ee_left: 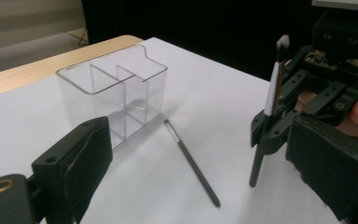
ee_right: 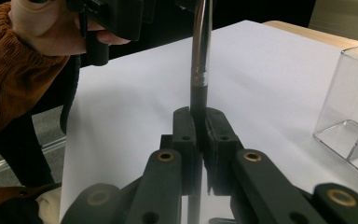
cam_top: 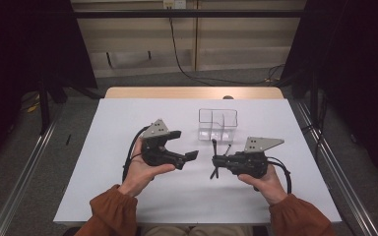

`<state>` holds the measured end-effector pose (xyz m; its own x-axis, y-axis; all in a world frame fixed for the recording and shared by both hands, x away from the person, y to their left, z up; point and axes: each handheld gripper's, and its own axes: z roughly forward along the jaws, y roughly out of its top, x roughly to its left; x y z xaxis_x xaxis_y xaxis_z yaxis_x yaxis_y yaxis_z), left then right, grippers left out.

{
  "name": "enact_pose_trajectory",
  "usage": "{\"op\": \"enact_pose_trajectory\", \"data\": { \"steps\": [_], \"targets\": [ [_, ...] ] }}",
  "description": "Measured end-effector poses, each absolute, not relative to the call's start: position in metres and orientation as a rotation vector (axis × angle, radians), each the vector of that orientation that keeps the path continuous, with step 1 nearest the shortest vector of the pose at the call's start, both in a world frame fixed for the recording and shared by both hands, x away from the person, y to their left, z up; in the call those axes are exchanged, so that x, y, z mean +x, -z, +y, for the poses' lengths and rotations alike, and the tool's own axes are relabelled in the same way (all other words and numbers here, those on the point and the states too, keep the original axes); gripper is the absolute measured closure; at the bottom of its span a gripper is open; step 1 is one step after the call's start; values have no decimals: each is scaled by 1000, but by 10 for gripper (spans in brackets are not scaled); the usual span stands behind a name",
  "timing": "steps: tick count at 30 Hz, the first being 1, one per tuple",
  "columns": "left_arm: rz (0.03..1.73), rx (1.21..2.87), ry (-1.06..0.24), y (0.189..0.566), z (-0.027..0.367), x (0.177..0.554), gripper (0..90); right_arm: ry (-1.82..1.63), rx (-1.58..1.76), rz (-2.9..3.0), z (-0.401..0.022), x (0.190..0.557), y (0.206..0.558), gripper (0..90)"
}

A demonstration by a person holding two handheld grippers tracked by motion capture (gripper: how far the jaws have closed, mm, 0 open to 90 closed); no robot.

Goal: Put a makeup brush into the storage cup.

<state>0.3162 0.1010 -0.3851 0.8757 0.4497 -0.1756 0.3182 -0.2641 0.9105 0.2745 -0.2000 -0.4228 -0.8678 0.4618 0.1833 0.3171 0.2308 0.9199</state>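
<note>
My right gripper [cam_top: 216, 161] is shut on a make-up brush [ee_left: 271, 95] with a white handle and dark ends. In the right gripper view the jaws [ee_right: 199, 133] pinch its dark shaft [ee_right: 200, 56], which stands nearly upright. A second thin dark brush [ee_left: 191, 163] lies flat on the white table, one end near a clear plastic organizer [ee_left: 121, 88] with dividers. My left gripper [cam_top: 184, 144] hovers to the left of it, open, nothing between its jaws [ee_left: 205, 144]. The organizer [cam_top: 217, 124] stands behind both grippers.
A white sheet [cam_top: 128, 187] covers the table, with a wooden strip [cam_top: 192, 92] along the far edge. Dark curtains hang on both sides. Cables trail from both grippers over the person's hands.
</note>
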Motion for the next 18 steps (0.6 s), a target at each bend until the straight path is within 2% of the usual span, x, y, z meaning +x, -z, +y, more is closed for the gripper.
{"op": "enact_pose_trajectory", "data": {
  "steps": [4, 18],
  "targets": [
    [587, 1870, -157, 389, 114, 315, 33, -1712, 758, 2356, -201, 274, 422, 837],
    [661, 1818, -262, 394, 156, 309, 26, -1706, 767, 2358, -201, 274, 423, 837]
  ]
}}
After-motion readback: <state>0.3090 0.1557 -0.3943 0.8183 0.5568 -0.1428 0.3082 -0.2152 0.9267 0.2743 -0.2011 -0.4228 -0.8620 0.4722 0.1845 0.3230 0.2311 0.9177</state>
